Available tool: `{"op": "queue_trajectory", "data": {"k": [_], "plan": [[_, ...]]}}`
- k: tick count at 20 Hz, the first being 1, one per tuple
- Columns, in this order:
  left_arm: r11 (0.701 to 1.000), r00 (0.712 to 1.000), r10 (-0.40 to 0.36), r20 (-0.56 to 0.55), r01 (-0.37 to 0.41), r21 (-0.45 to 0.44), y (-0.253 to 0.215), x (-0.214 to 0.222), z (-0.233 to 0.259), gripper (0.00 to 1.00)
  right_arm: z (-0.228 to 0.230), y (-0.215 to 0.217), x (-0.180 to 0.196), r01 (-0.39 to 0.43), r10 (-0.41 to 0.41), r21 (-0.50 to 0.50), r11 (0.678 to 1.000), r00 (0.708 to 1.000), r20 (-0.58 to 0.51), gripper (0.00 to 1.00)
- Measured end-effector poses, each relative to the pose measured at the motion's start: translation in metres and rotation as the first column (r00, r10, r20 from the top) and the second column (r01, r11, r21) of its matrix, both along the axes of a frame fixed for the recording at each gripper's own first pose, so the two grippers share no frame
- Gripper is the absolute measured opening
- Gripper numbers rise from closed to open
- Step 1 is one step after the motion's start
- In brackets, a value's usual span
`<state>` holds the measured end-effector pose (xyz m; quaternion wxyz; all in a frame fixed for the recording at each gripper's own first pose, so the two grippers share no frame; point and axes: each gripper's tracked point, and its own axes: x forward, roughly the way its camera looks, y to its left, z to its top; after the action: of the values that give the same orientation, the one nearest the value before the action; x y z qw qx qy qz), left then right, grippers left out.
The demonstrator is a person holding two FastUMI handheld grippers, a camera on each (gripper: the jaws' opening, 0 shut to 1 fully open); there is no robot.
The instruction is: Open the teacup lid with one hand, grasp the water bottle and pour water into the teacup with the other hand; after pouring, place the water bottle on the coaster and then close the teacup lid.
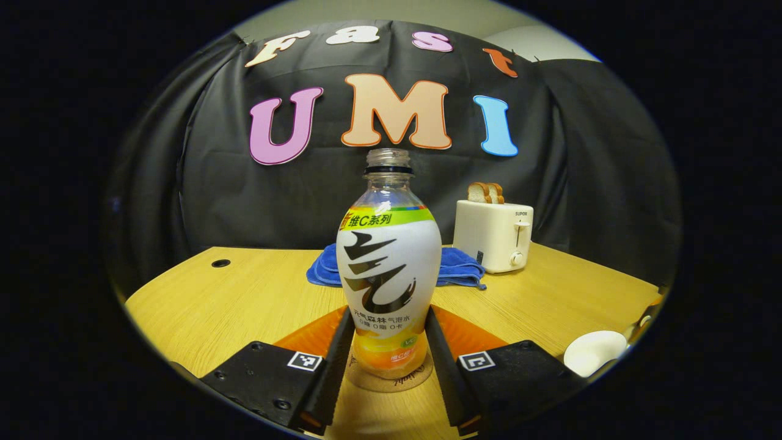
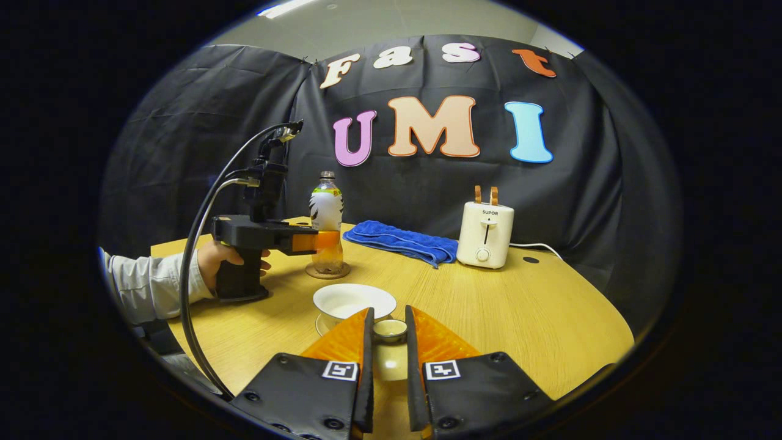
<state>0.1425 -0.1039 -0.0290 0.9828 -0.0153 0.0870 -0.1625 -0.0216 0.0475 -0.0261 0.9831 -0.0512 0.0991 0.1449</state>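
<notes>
Left gripper view: the left gripper (image 1: 388,360) fingers clamp the capless plastic water bottle (image 1: 389,269), upright on its round coaster (image 1: 391,380). Right gripper (image 2: 389,342) pinches the lid (image 2: 390,330) knob just above the wood-grain surface (image 2: 519,318), beside the open white teacup (image 2: 354,300).

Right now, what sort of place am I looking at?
Probably a recording booth staged as a kitchen table: black cloth wall, wooden table with toaster and towel, and a person's hand holding a gripper.

Centre of the left gripper view: clear plastic water bottle (image 1: 389,269) showing a white label with black brushstrokes, green-yellow band and orange base. Behind it, folded blue cloth (image 1: 455,267); at right, cream toaster (image 1: 493,235). Light wood-grain table (image 1: 232,299).
</notes>
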Motion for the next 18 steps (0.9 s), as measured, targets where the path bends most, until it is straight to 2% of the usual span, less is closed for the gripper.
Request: {"op": "queue_trajectory", "data": {"k": [2, 3, 11, 13, 18], "plan": [[1.000, 1.000, 0.008, 0.004, -0.008, 0.007, 0.002, -0.002, 0.000, 0.75, 0.002, 0.003, 0.001, -0.006, 0.006, 0.004, 1.000, 1.000, 0.004, 0.26], [1.000, 1.000, 0.009, 0.012, -0.009, 0.006, 0.003, -0.003, 0.002, 0.83, 0.003, 0.005, 0.001, -0.010, 0.009, 0.007, 1.000, 1.000, 0.007, 0.26], [1.000, 1.000, 0.010, 0.005, -0.010, 0.015, 0.006, -0.013, -0.002, 0.86, 0.011, 0.010, 0.004, -0.017, 0.017, 0.015, 1.000, 1.000, 0.020, 0.26], [1.000, 1.000, 0.012, 0.004, -0.012, 0.008, 0.008, -0.022, -0.002, 0.90, 0.013, 0.013, 0.006, -0.021, 0.020, 0.020, 1.000, 1.000, 0.024, 0.26], [0.999, 0.999, 0.037, 0.007, -0.037, 0.011, 0.024, -0.045, 0.001, 0.91, 0.020, 0.023, 0.008, -0.046, 0.045, 0.032, 0.998, 0.998, 0.036, 0.26]]}}
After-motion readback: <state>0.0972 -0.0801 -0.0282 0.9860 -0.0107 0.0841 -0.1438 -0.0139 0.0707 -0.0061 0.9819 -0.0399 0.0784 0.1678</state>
